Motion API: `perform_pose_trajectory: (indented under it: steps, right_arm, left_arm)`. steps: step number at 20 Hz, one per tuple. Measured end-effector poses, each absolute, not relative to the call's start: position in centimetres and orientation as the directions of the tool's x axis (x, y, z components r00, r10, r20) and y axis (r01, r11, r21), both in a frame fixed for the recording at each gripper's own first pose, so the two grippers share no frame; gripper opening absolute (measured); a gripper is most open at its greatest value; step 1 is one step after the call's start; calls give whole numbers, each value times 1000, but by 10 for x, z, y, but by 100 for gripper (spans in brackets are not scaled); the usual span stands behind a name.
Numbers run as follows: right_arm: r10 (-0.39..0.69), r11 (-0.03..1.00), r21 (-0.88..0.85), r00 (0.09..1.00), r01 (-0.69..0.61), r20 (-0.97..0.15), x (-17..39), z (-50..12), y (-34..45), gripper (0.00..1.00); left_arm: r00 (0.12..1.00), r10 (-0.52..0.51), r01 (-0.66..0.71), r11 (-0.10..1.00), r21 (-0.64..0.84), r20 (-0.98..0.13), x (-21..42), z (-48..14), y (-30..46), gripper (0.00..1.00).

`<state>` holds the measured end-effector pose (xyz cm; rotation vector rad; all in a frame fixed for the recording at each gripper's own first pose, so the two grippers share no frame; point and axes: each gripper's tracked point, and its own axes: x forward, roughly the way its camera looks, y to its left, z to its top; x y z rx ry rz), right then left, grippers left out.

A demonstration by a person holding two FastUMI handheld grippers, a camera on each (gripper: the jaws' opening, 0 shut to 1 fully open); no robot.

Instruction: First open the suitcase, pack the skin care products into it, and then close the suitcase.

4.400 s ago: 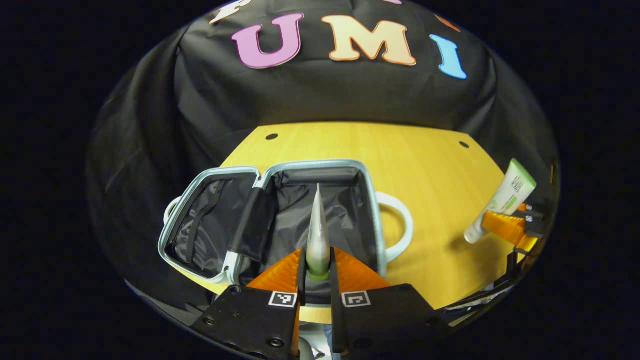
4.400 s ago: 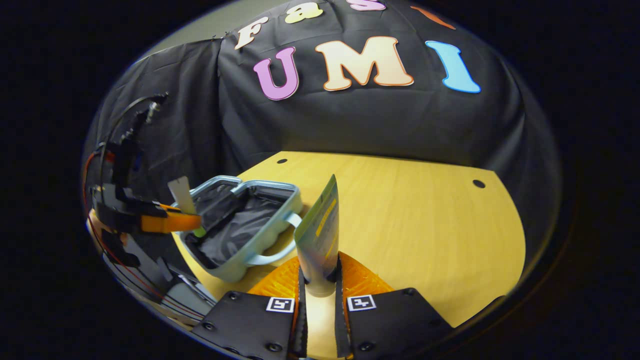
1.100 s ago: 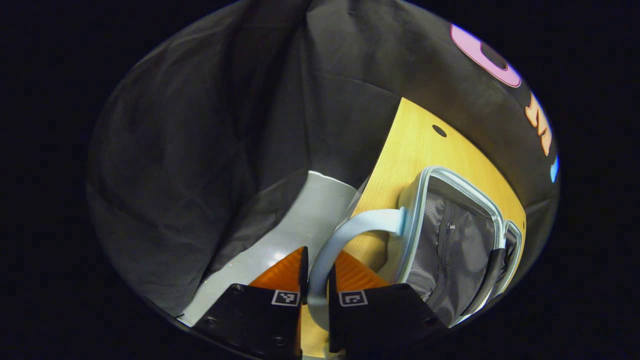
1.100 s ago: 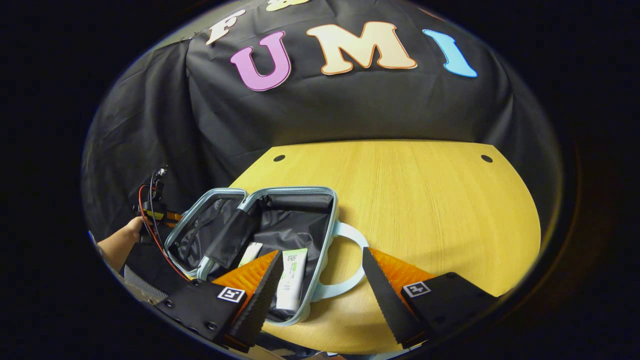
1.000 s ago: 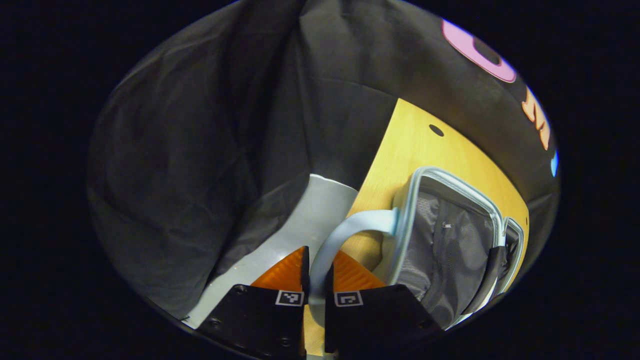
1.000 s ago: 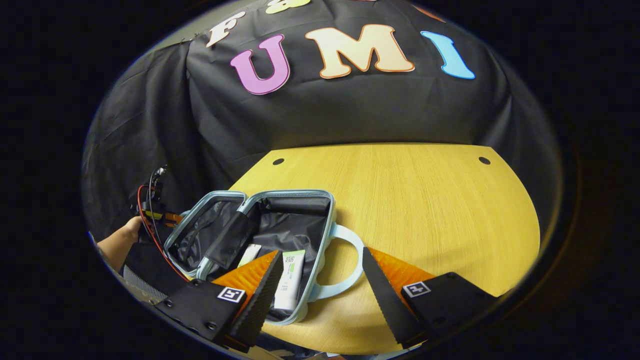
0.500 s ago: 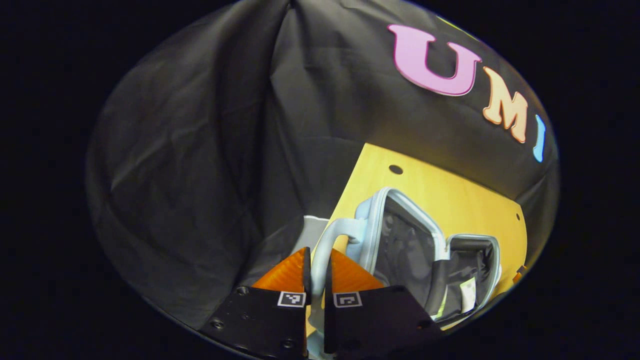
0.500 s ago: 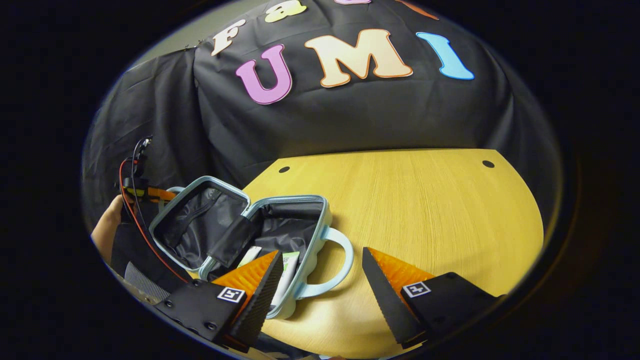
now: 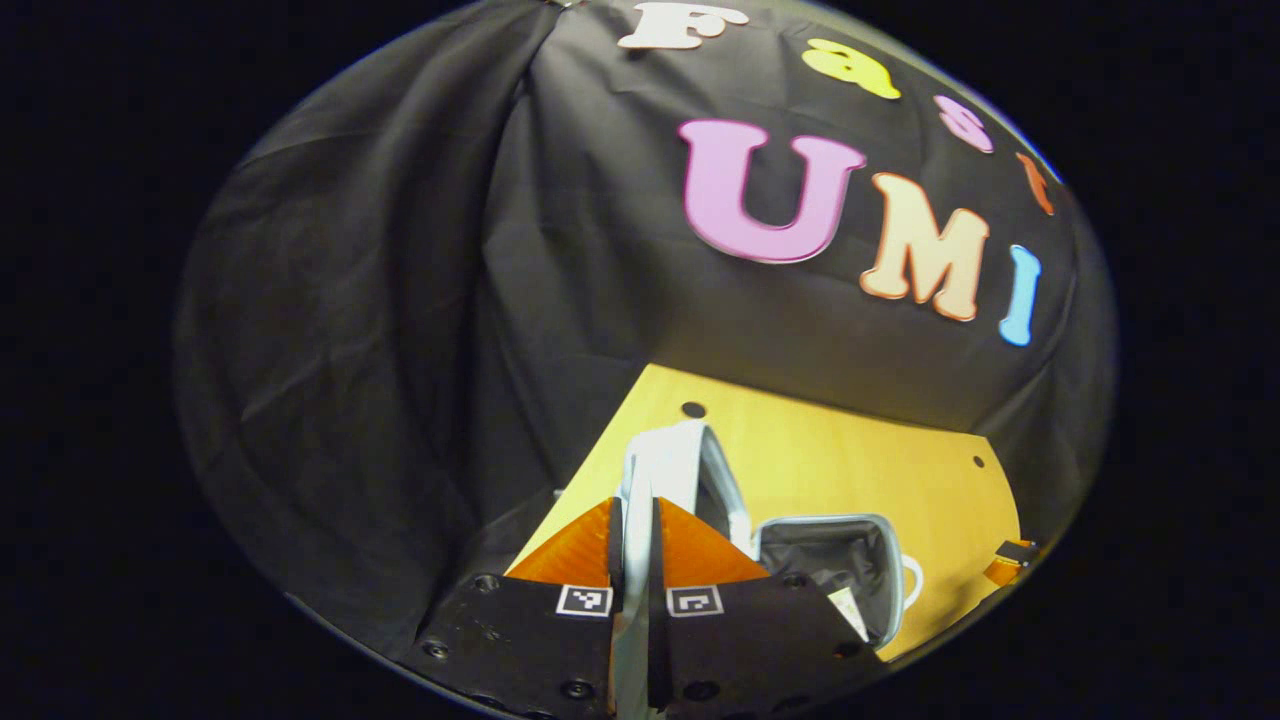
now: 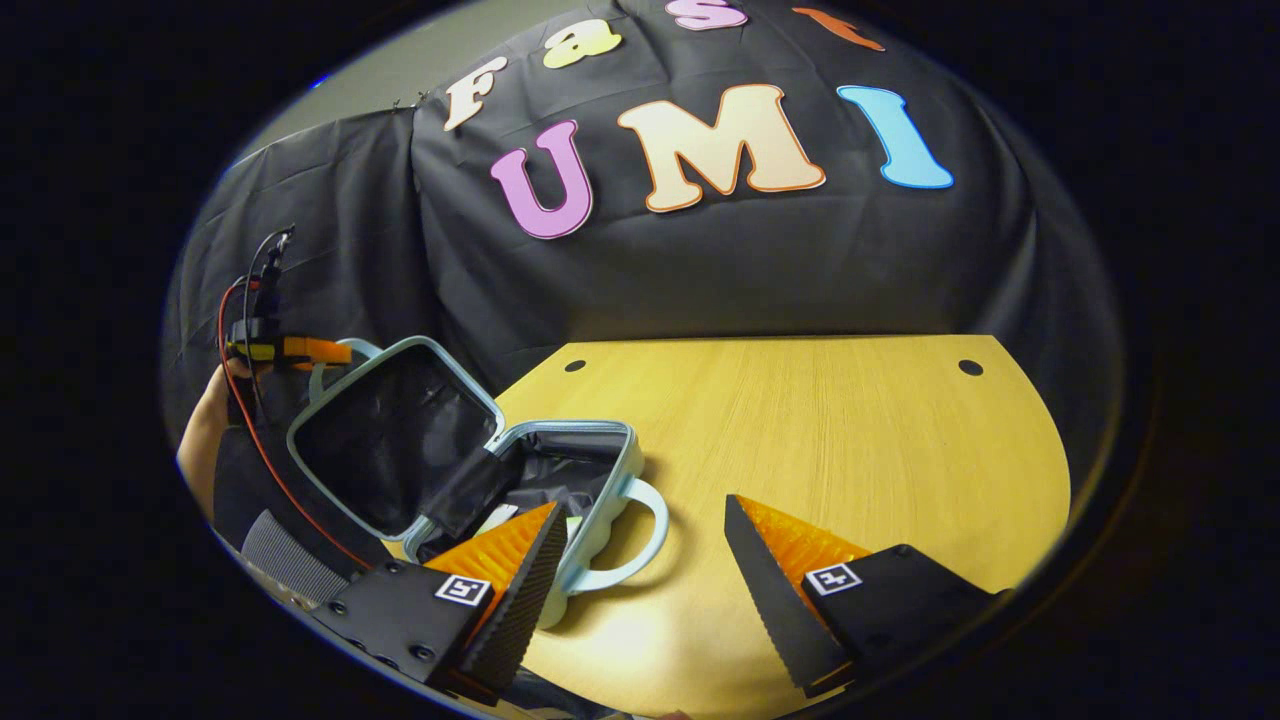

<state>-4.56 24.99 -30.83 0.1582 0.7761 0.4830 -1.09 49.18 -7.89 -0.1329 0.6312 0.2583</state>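
Left gripper view: my left gripper (image 9: 632, 545) is clenched on the pale blue handle (image 9: 640, 480) of the suitcase lid (image 9: 700, 470), both fingers pinching the strap, with the lid standing on edge just beyond them. To the right and lower, the suitcase base (image 9: 835, 560) lies open on the wooden table (image 9: 850, 470), its dark lining exposed, and a pale tube (image 9: 848, 610) peeks out at the near corner. The other gripper's tip (image 9: 1010, 562) shows at the far right edge of the table.

Right gripper view: my right gripper (image 10: 640, 560) hangs released, jaws wide apart and holding nothing, above the near table edge. Left of it the suitcase (image 10: 480, 470) sits with its lid (image 10: 385, 445) raised to a steep tilt; the left gripper (image 10: 290, 350), with a hand (image 10: 200, 440) behind it, holds the lid's handle at the far left. The base's own handle (image 10: 625, 545) lies flat on the table toward me. A sliver of a light tube (image 10: 495, 520) shows inside the base, mostly hidden behind my left finger.

As I judge it, opening and packing are done, since no products lie loose on the table. What is left is closing: bringing the lid over onto the base. I cannot tell from here whether a zip must follow.
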Motion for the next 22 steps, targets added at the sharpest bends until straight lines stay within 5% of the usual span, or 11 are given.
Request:
perform_pose_trajectory:
  steps: [11,22]
  right_arm:
    - [501,865,338,615,-370,-609,-46,-297,193,98]
    - [479,878,323,652,-354,-588,-37,-281,137,98]
  left_arm:
    - [818,7,-82,991,-105,-575,17,-66,329,6]
    - [796,-161,55,979,-194,-583,22,-118,195,8]
